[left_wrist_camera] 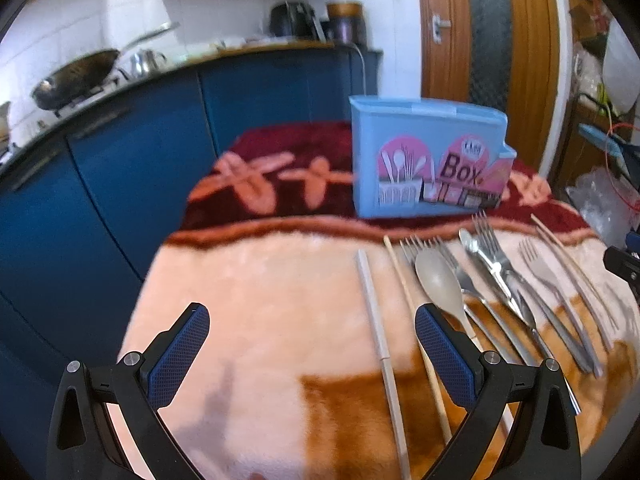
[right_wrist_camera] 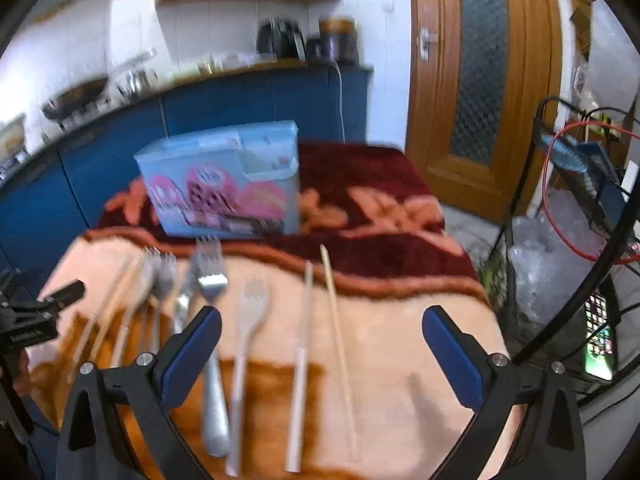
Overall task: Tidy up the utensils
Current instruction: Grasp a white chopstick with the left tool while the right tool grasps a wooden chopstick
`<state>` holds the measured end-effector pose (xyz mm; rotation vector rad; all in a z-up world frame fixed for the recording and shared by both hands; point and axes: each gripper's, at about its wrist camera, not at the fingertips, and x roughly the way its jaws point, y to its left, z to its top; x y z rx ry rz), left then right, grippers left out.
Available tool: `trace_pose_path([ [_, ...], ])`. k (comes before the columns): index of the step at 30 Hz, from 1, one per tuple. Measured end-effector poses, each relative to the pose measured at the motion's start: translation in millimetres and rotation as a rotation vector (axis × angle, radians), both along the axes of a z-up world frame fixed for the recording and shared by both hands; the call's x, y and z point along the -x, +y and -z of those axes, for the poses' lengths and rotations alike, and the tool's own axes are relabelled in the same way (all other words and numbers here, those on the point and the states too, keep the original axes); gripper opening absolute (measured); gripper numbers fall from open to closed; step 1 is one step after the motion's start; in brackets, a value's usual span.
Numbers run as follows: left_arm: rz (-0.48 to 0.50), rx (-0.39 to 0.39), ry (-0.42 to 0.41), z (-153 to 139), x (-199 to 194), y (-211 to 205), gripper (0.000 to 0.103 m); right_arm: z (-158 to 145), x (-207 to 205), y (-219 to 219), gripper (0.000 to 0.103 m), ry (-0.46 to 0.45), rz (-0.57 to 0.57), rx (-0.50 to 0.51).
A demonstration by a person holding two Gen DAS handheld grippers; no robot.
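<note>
Soft peach and brown blanket (left_wrist_camera: 248, 300) covers the surface. Nearest, the left tongs (left_wrist_camera: 312, 356) gape wide and grip nothing, with bare blanket under them and lots of room on their left. The right tongs (right_wrist_camera: 320, 356) are wide apart too and carry nothing. Under them lie a white fork (right_wrist_camera: 246, 320), a white stick (right_wrist_camera: 300, 344) and a wooden stick (right_wrist_camera: 338, 328). More forks and a spoon (left_wrist_camera: 440, 284) lie side by side. Farther back, the blue box (left_wrist_camera: 428, 160) stands upright on the dark red part, near the far edge.
</note>
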<state>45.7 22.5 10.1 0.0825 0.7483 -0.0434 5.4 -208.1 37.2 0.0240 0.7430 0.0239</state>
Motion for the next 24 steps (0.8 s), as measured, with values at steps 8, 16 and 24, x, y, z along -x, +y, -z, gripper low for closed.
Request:
trace_pose_path([
  [8, 0.095, 0.013, 0.187, 8.0, -25.9, -10.2, 0.071, 18.8, -34.4, -17.5, 0.062, 0.222, -0.038, -0.015],
  [16, 0.166, -0.013, 0.307, 12.6, -46.2, -23.5, 0.046, 21.8, -58.9, -19.0, 0.039, 0.342, -0.087, 0.014],
  [24, 0.178, 0.019, 0.395, 19.8, -61.5, -24.2, 0.026, 33.4, -78.3, -13.9, 0.031, 0.416, -0.126, 0.044],
])
